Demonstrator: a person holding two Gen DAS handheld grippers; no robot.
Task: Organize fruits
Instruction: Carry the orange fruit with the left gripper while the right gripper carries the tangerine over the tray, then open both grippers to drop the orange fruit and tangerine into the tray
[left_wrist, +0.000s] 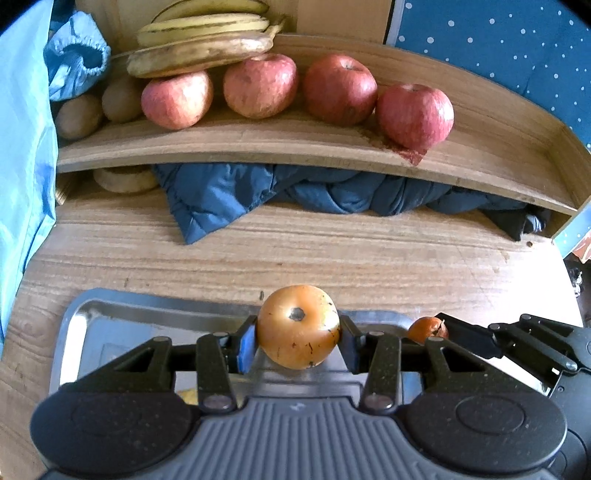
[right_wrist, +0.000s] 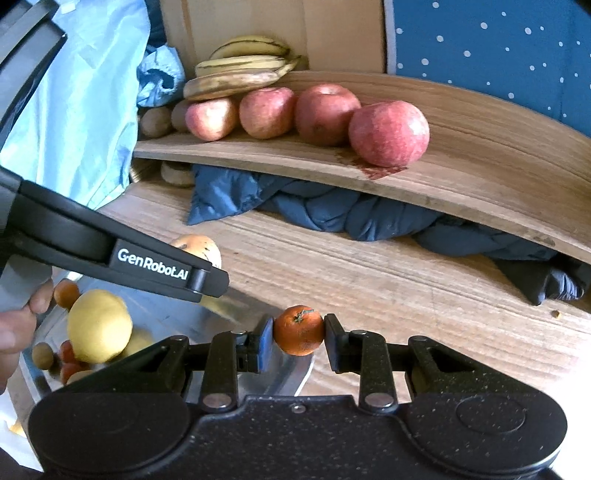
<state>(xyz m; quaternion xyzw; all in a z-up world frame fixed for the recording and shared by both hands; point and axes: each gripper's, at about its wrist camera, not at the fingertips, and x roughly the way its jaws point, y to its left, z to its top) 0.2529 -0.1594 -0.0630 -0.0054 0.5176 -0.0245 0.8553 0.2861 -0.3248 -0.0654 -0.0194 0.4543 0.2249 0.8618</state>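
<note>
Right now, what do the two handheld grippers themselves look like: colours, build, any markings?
Both are black speckled plastic with linkage arms on silver rivets. The left gripper has a ribbed grey body and blue finger pads. The right gripper has an all-black body. White "GenRobot.AI" lettering marks the left one's side. No cables show.

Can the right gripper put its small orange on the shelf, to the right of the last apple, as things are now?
Probably yes. The right gripper holds the small orange, and the shelf right of the last apple is bare wood. Only open tabletop lies between.
</note>
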